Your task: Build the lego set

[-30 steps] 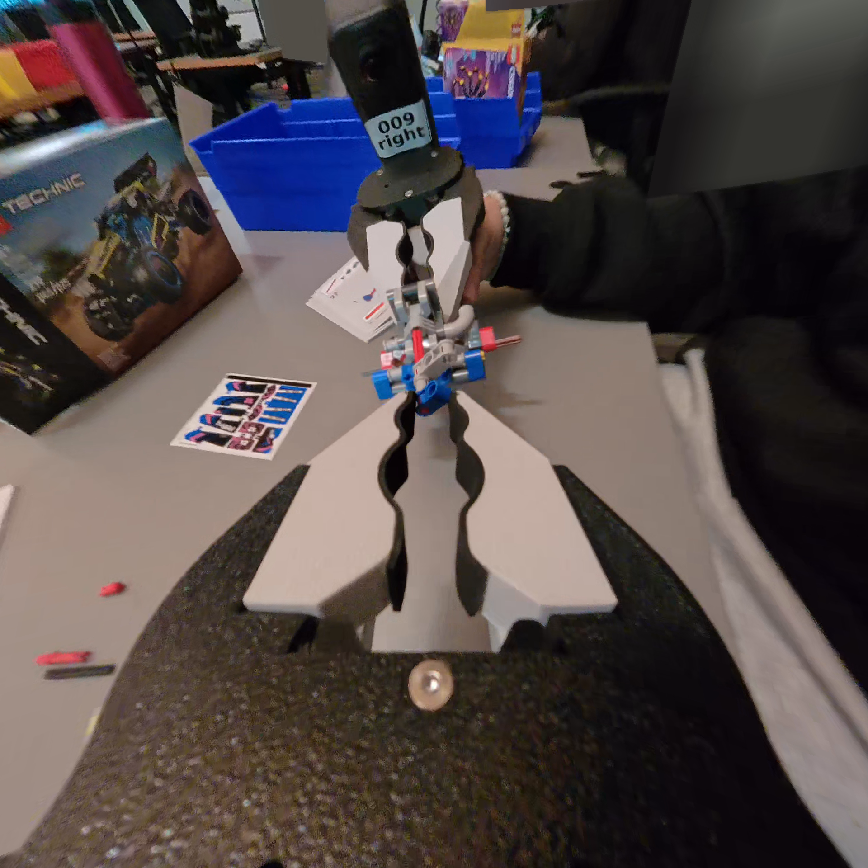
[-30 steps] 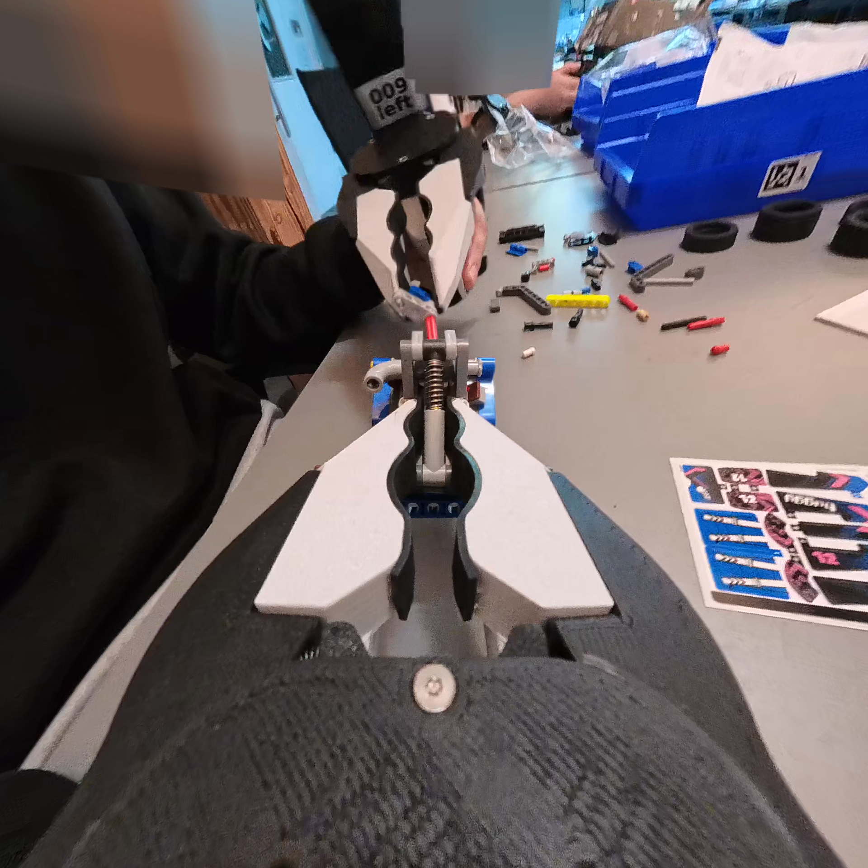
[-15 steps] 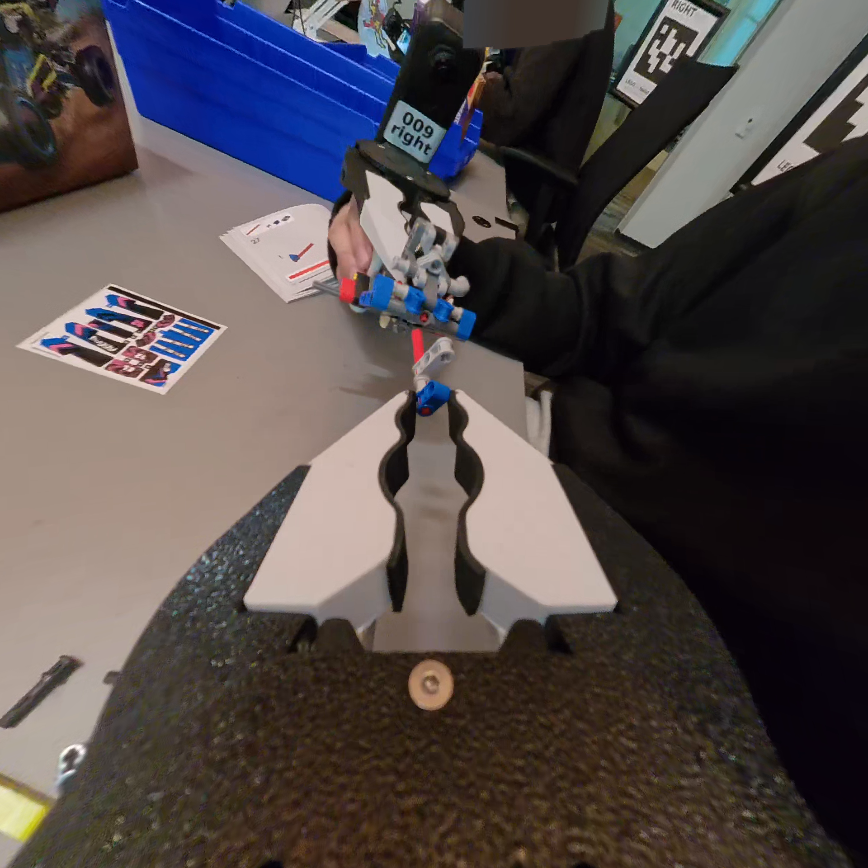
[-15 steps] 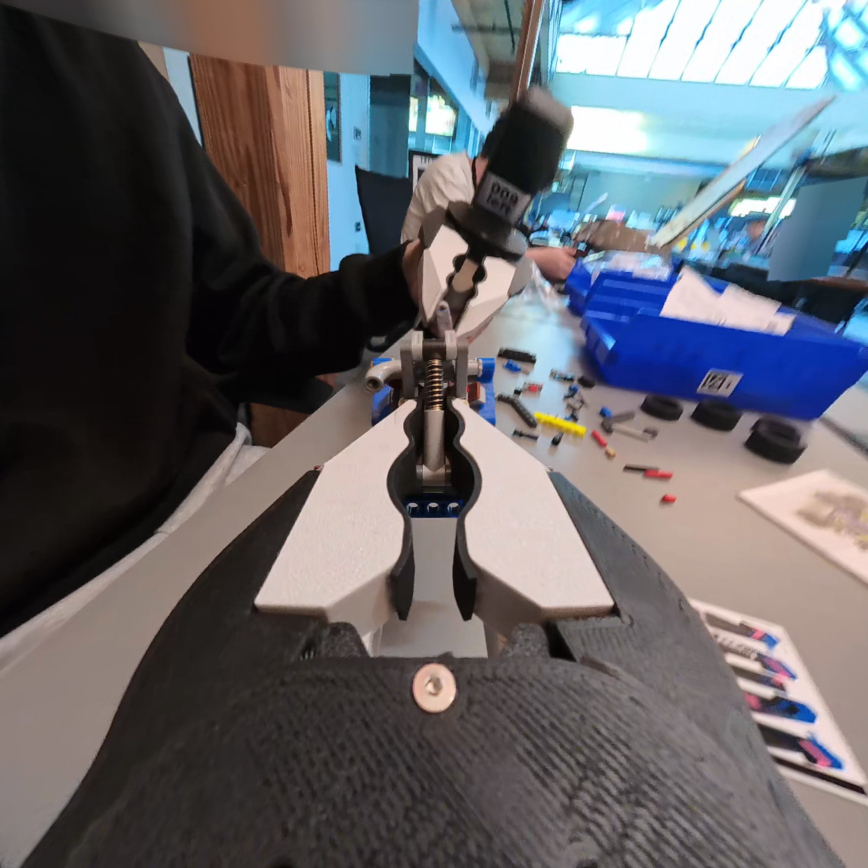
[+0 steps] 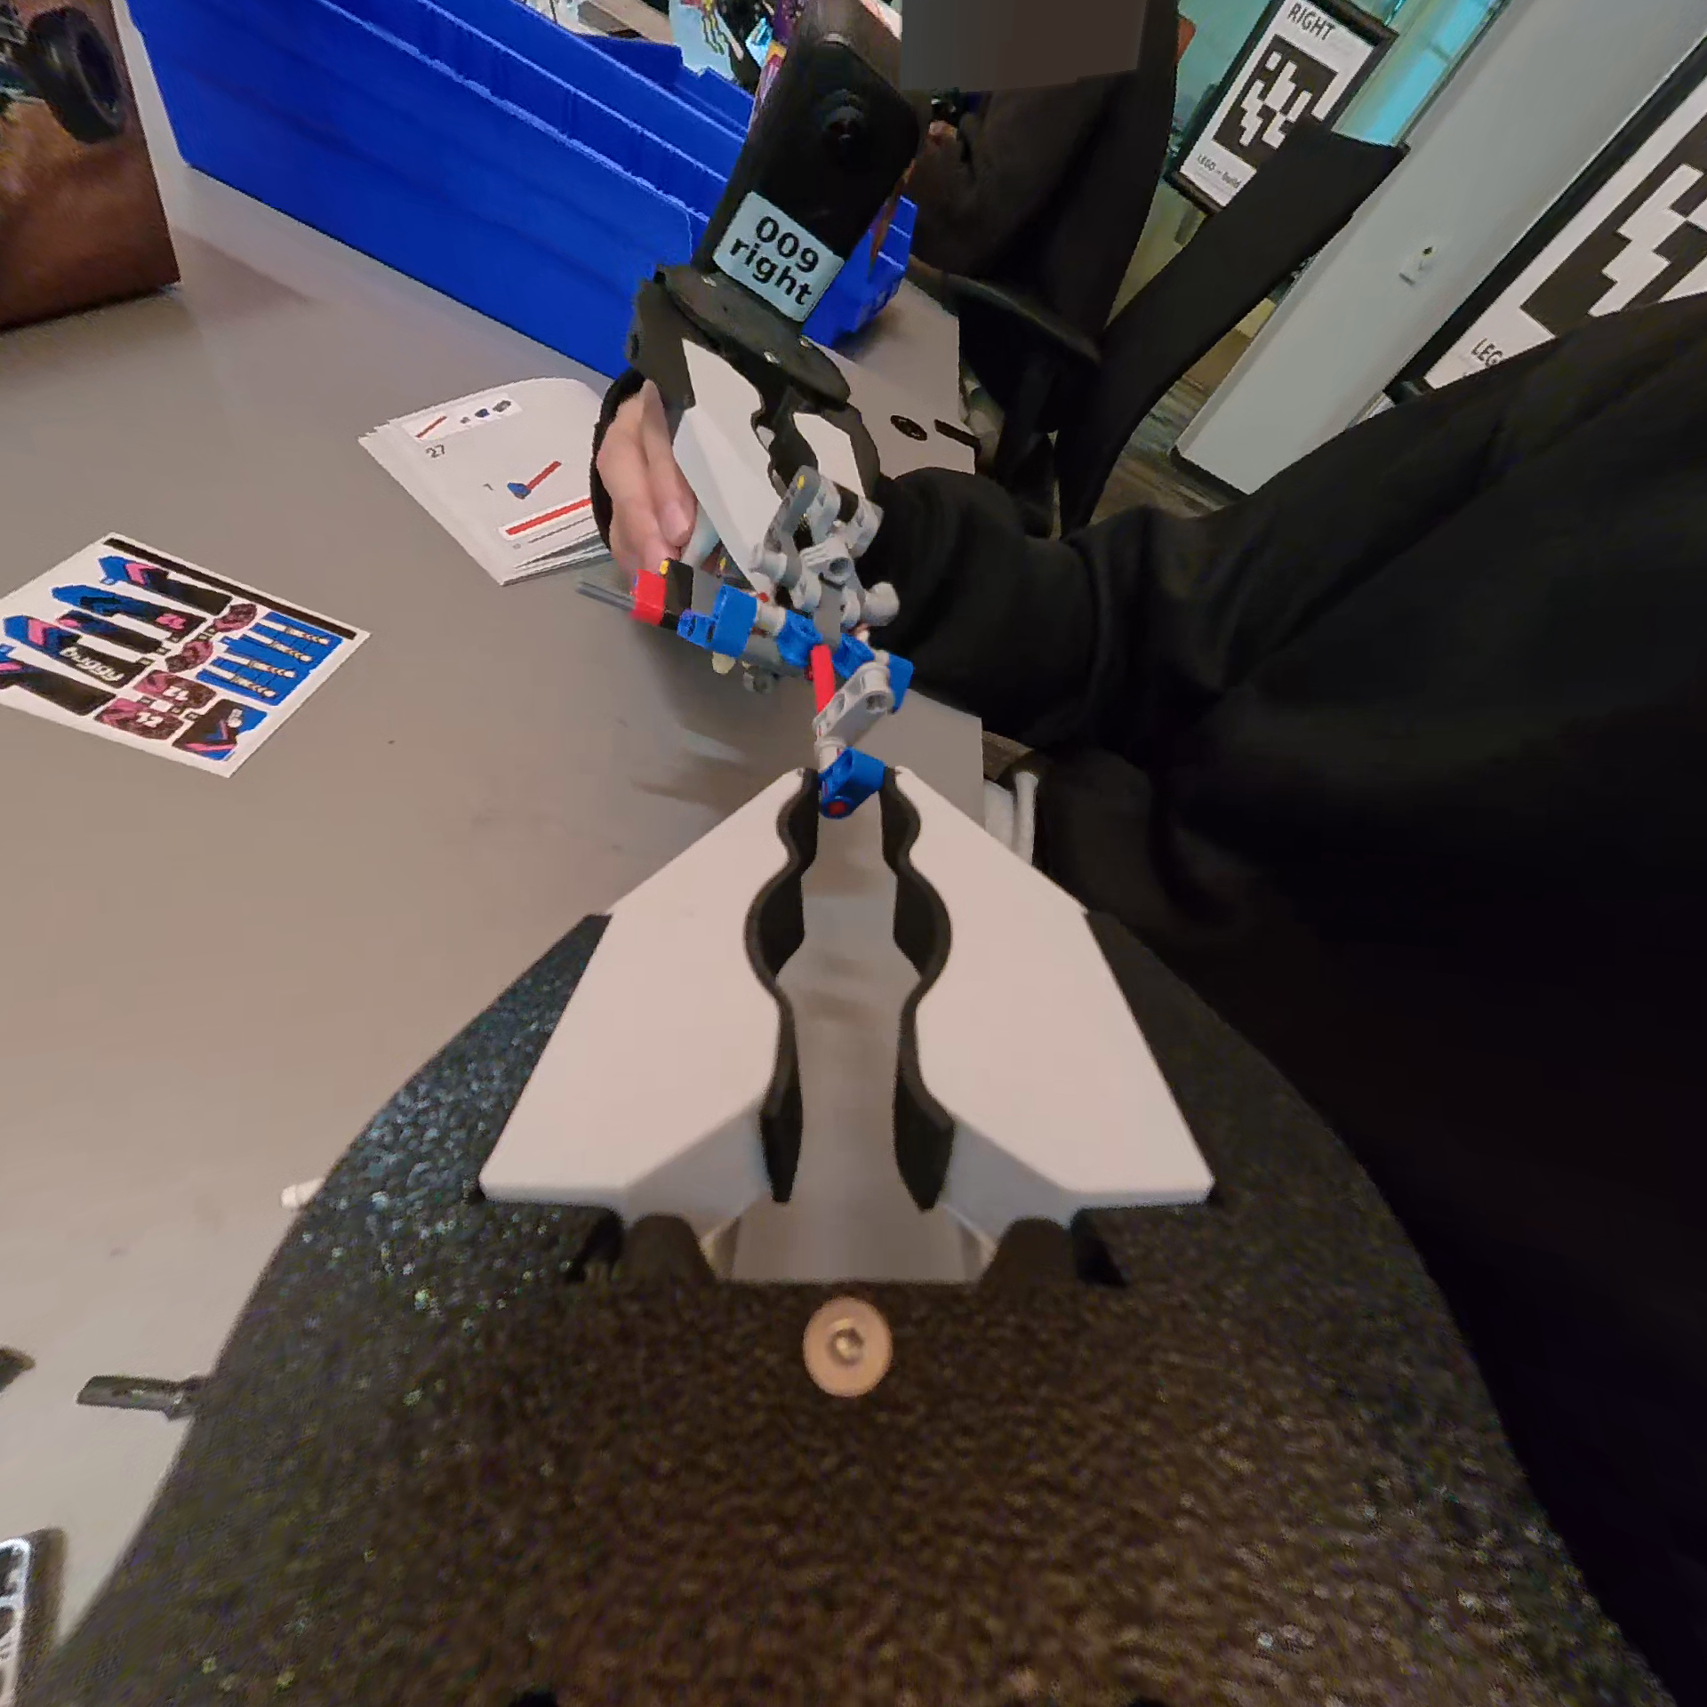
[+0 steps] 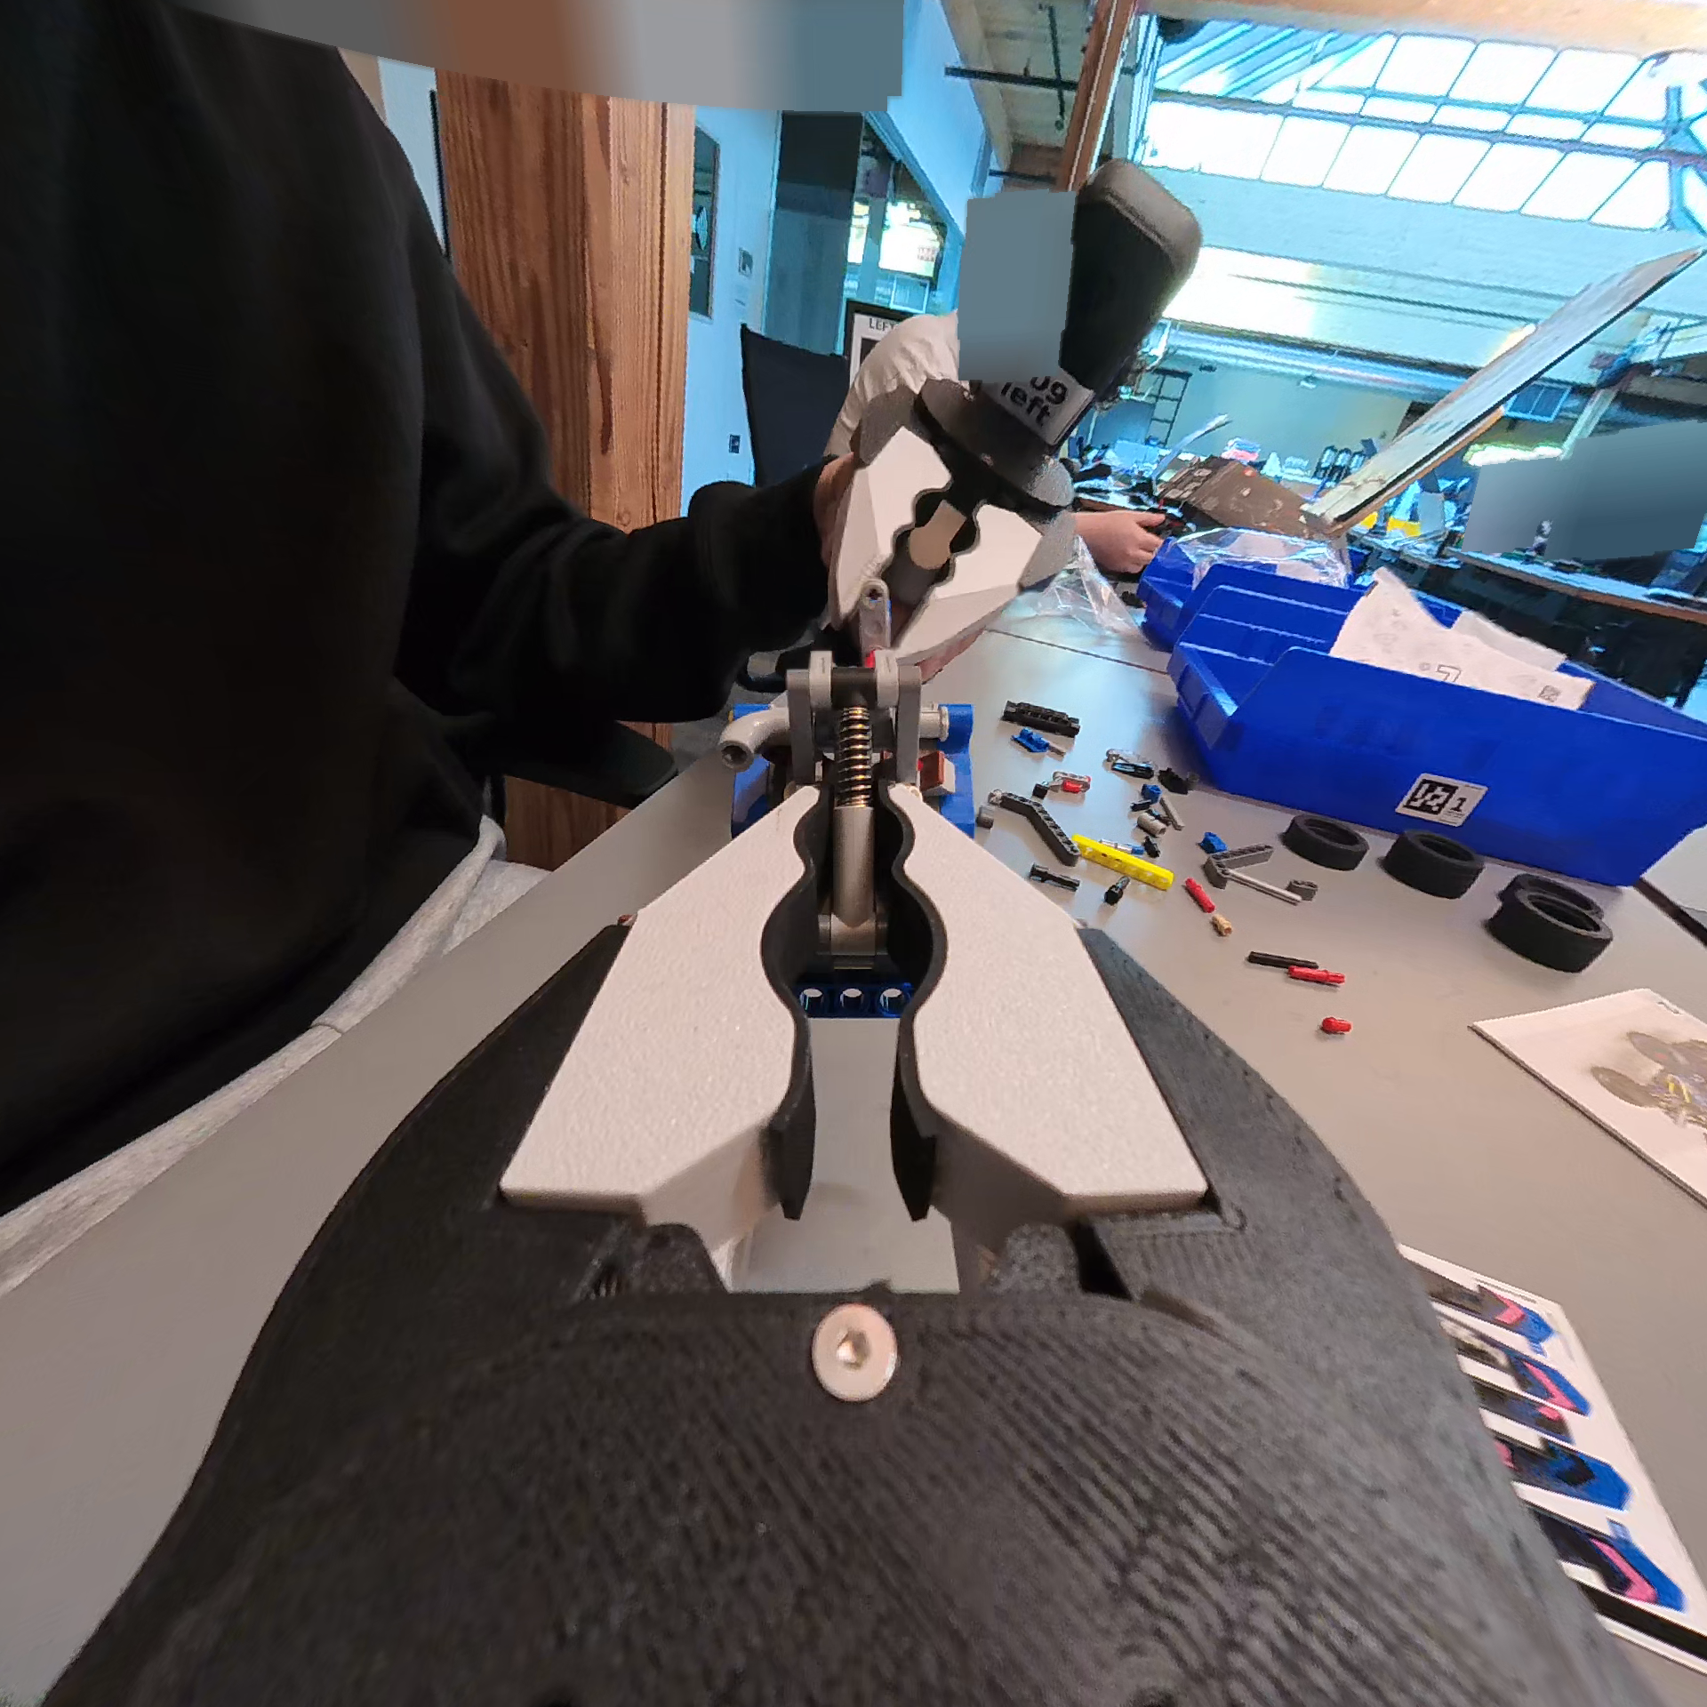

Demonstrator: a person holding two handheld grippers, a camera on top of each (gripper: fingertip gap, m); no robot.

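- My left claw (image 5: 845, 794) pinches a blue connector (image 5: 848, 780) at its tips.
- My right claw (image 6: 854, 813) clamps the lego assembly (image 6: 850, 739).
- A white label (image 5: 780, 261) sits on the right claw's body; a tagged blue bin (image 6: 1441, 739) stands on the worktop (image 5: 369, 831).

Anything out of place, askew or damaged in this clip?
Nothing looks damaged. Loose parts lie scattered on the table. The right gripper holds the assembly; the left gripper pinches a small blue piece.

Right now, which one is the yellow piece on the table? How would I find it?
Look in the right wrist view at the grey table, in front of the big blue bin. Loose small pieces are scattered there, left of the black tyres. The yellow beam lies flat among them: long, thin, with a row of holes, and the only yellow one among the grey, black, blue and red bits.
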